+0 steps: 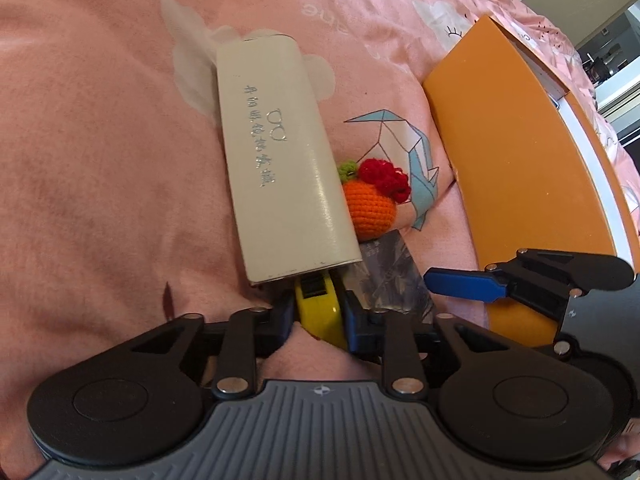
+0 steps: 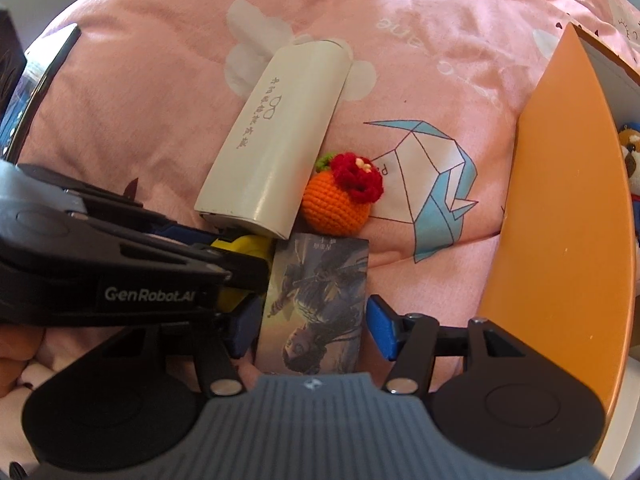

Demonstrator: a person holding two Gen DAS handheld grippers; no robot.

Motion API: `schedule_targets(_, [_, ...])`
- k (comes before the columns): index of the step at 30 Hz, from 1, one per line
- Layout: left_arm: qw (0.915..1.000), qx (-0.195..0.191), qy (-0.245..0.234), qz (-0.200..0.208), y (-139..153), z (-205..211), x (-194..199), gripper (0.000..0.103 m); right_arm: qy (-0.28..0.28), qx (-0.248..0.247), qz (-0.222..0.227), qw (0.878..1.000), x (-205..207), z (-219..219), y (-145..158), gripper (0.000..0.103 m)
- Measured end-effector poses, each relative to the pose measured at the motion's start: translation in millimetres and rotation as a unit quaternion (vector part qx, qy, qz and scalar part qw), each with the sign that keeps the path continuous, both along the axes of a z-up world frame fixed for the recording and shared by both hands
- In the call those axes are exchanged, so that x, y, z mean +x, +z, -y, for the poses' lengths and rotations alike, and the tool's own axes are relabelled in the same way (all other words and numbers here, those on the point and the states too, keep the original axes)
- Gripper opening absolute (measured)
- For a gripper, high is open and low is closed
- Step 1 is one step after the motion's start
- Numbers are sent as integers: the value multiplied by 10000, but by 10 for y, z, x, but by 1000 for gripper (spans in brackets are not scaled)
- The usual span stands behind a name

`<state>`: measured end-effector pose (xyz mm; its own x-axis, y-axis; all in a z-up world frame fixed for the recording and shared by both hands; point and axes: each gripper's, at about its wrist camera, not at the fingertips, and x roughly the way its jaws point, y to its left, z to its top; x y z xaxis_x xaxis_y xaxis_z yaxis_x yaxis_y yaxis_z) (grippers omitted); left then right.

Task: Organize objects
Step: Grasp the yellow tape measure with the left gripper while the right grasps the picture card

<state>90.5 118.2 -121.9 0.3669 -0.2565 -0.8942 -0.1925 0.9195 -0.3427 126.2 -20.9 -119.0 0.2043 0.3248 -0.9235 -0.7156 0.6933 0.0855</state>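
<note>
Yellow plastic tape measure (image 1: 320, 312) sits at the near end of the pile on the pink bedsheet (image 1: 100, 140), and the left tool (image 1: 318, 312) has its blue pads pinching it from both sides. Its far end is tucked just under the near end of a cream-white glasses case with silver lettering (image 1: 280, 168), which runs away diagonally toward the far left.

Right beside the case, on its right, there's a little crocheted orange with a red flower and green leaf (image 2: 340, 196), touching the case. Just near of that lies a picture card with a painted figure on it (image 2: 316, 304), flat on the sheet.

Right tool (image 2: 312, 328) is spread wide, one blue pad on each side of the card, not gripping it as far as I can see. An orange flat box lid (image 2: 560, 220) stands tilted on the far right, with a stuffed toy (image 2: 630, 152) peeking out behind it.
</note>
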Motion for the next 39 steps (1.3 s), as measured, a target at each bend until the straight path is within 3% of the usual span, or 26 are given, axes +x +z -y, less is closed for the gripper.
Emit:
schedule_targets(11, [9999,-64,6,125,39,-15,-16,25,-197,62,32,9998,-1,-27,-26,55])
schedule_targets(13, [9999,22,19,134,99,5,-29,25,-240,-82,320,9992,-49,-12,45,21])
schedule_targets(16, [9997,39,-9,258,203,8,-80,24,-232,124,378,9989,-63,53,195,13])
schedule_targets(22, [9995,196,-58,228,219,42,-107,23,-347,130,214,9991,-36,13,169,17])
schedule_targets(25, [9993,292,-49,228,220,33,-133,23,-277,-130,320,9990,-78,-8,106,32])
schedule_targets(26, [9993,293,-50,234,214,38,-127,23,-240,-197,324,9990,-82,-23,85,50])
schedule_targets(27, [9992,300,-64,238,215,43,-125,23,-230,-155,252,9993,-85,-13,70,55])
schedule_targets(39, [9996,171,21,238,162,-20,-101,23,-419,-51,-213,9989,43,-50,-116,61])
